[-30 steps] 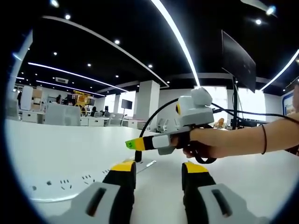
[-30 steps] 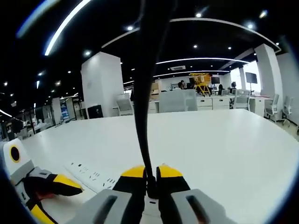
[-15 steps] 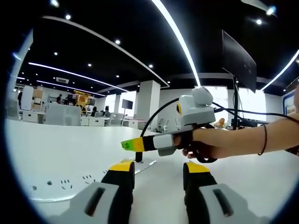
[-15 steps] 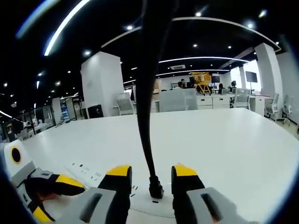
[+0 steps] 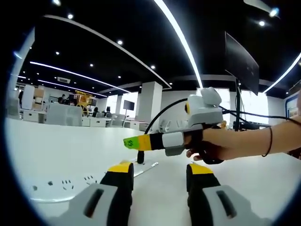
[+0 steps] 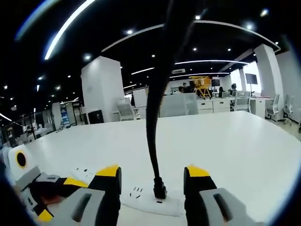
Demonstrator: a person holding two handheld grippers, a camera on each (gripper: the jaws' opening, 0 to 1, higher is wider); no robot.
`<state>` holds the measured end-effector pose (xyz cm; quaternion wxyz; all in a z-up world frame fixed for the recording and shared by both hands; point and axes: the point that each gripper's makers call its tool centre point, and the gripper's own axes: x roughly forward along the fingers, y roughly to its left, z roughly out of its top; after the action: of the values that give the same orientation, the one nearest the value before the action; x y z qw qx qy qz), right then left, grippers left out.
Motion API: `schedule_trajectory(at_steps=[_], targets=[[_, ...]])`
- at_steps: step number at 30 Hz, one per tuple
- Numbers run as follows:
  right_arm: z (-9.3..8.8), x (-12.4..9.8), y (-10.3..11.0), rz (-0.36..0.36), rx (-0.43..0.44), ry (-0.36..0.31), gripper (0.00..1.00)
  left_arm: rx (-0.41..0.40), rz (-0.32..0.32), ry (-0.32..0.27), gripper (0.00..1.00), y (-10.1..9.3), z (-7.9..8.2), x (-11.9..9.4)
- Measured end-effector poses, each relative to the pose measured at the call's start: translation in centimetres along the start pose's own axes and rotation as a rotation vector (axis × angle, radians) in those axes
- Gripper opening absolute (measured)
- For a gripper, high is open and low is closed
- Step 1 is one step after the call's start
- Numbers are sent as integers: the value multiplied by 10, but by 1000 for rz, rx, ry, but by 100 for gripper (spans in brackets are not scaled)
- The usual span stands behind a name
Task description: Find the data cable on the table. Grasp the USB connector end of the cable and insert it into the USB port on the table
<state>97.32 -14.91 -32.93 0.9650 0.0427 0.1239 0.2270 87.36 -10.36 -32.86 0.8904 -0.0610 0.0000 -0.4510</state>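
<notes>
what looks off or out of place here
Nothing stands out: the cable rises from its plug, seemingly seated in the white power strip, between the open jaws of the right hand-held gripper.

The right gripper has its yellow-tipped jaws wide apart, one on each side of the black cable. The plug stands upright in a white strip on the table. The left gripper is at the lower left.

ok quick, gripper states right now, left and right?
Left gripper: open, empty.
Right gripper: open, holding nothing; the cable stands between its jaws, untouched, on the power strip.
</notes>
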Motion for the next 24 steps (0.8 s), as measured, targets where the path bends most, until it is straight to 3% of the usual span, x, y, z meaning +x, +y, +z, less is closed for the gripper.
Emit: schedule_trajectory(at_steps=[9, 14, 18, 21, 24], targets=[[8, -17, 11, -8, 15, -39, 55, -84, 1, -53, 49, 2, 10, -8], [20, -33, 23, -14, -30, -73, 56, -96, 5, -60, 52, 0, 12, -12], [24, -47, 29, -22, -20, -85, 56, -125, 32, -115, 55, 1, 23, -19], [24, -60, 34, -25, 6, -96, 56, -112, 47, -116, 58, -6, 27, -26], [23, -73, 42, -18, 26, -99, 56, -23, 80, -55, 58, -15, 21, -39]])
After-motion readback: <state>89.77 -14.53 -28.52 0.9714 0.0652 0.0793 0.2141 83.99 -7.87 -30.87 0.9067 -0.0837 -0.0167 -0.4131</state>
